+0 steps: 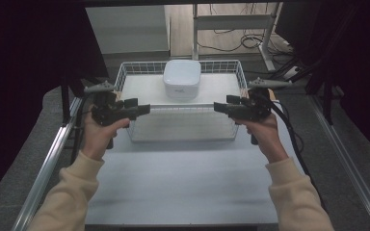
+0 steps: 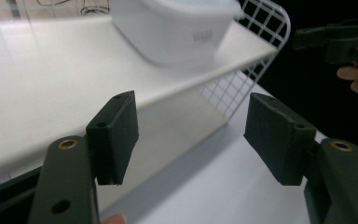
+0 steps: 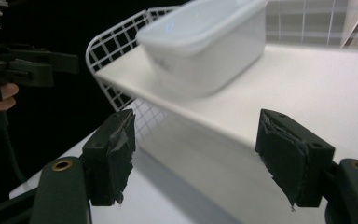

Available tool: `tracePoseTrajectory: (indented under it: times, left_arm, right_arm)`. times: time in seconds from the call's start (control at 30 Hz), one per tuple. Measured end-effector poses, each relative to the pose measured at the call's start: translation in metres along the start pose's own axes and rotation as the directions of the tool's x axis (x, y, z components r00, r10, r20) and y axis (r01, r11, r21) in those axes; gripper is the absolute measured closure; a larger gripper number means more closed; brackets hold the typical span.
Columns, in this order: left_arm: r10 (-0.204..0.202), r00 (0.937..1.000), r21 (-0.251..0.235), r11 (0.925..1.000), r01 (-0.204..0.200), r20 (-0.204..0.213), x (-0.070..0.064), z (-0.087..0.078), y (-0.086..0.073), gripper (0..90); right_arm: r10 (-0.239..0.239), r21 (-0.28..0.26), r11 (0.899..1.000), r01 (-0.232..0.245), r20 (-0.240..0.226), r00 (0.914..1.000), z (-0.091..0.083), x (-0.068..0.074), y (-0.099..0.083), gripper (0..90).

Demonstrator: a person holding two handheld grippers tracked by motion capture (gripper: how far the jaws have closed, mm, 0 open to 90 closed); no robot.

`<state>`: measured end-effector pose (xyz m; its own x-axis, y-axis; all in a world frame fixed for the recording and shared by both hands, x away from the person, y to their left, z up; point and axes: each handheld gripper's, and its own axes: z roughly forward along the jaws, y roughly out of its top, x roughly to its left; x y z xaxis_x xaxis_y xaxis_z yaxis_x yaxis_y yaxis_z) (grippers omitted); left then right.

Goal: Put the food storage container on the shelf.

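Both the left gripper (image 1: 144, 109) and right gripper (image 1: 219, 107) are spread, empty; ahead between them, the lidded plastic box (image 1: 181, 78) looks light, stiff, slippery; take its 2 side walls.

This looks like a lab or recording workspace rather than a home. The white rectangular counter (image 1: 183, 183) sits between silver metal rails (image 1: 48, 163), with grey carpet (image 1: 24, 159) below. Black curtains (image 1: 24, 53) close off the left and right sides. At the far side, a white metal desk frame (image 1: 231, 21) stands on a pale wooden floor, with loose black cables (image 1: 250, 41) trailing around its legs.
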<state>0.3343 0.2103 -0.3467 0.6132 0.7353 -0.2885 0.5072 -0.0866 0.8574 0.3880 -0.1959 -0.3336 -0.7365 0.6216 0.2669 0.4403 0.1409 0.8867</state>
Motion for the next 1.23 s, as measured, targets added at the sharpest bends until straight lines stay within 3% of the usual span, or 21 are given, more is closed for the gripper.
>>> tracePoseTrajectory:
  times: [0.1,0.13,0.2,0.23,0.27,0.3,0.37,0.4,0.6,0.8,0.97,1.07,1.1,1.23]
  left_arm:
    - [0.015,0.9999,0.033,0.9994,-0.015,0.004,-0.008,-0.003,-0.03,33.4]
    - [0.015,0.9999,0.033,0.9994,-0.015,0.004,-0.008,-0.003,-0.03,33.3]
    - [0.007,0.9999,0.041,0.9991,-0.008,0.01,-0.01,-0.003,-0.047,32.8]
    - [0.005,0.9999,0.047,0.9989,-0.006,0.01,-0.011,-0.003,-0.055,32.8]
    - [0.006,1.0,0.057,0.9984,-0.006,-0.002,-0.011,-0.002,-0.071,32.6]
    - [0.006,1.0,0.057,0.9984,-0.006,-0.002,-0.011,-0.002,-0.071,32.5]
    - [0.017,0.9995,0.09,0.9959,-0.014,-0.026,-0.012,0.001,-0.093,32.3]
    - [0.017,0.9995,0.09,0.9959,-0.014,-0.026,-0.012,0.001,-0.093,32.0]
    - [0.028,0.9977,0.157,0.9874,-0.018,-0.061,-0.012,0.011,-0.132,31.4]
    - [0.012,0.9974,0.179,0.9839,0.001,-0.071,-0.011,0.014,-0.145,30.8]
    - [0.025,0.9949,0.186,0.9825,-0.007,-0.098,-0.009,0.014,-0.148,29.8]
    - [0.028,0.9949,0.182,0.9832,-0.01,-0.097,-0.009,0.014,-0.148,29.3]
    - [0.033,0.9944,0.185,0.9827,-0.014,-0.101,-0.008,0.014,-0.148,28.6]
    - [0.044,0.9934,0.194,0.9807,-0.023,-0.105,-0.008,0.015,-0.149,27.0]
  right_arm:
    - [-0.024,0.003,1.0,0.024,-0.005,0.9997,-0.015,0.008,-0.03,28.3]
    - [-0.024,0.003,1.0,0.024,-0.005,0.9997,-0.015,0.008,-0.03,28.3]
    - [-0.046,0.014,0.999,0.045,0.005,0.9989,-0.023,0.012,-0.052,28.3]
    - [-0.046,0.014,0.999,0.045,0.005,0.9989,-0.023,0.012,-0.052,28.3]
    - [-0.051,0.019,0.999,0.051,0.008,0.9987,-0.027,0.014,-0.066,28.3]
    - [-0.051,0.019,0.999,0.051,0.008,0.9987,-0.027,0.014,-0.066,28.3]
    - [-0.049,0.034,0.998,0.049,0.01,0.9987,-0.031,0.014,-0.087,28.3]
    - [-0.049,0.034,0.998,0.049,0.01,0.9987,-0.031,0.014,-0.087,28.3]
    - [-0.04,0.127,0.991,0.031,0.065,0.9971,-0.033,0.004,-0.137,28.1]
    - [-0.021,0.159,0.987,0.008,0.078,0.9968,-0.033,-0.001,-0.161,27.9]
    - [-0.016,0.158,0.988,0.003,0.084,0.9963,-0.03,-0.003,-0.166,26.9]
    - [-0.045,0.155,0.987,0.03,0.094,0.9945,-0.028,-0.003,-0.168,24.6]
    - [-0.078,0.16,0.985,0.06,0.115,0.9902,-0.027,-0.003,-0.17,22.8]
    - [-0.098,0.157,0.985,0.075,0.146,0.9844,-0.025,-0.004,-0.172,16.8]
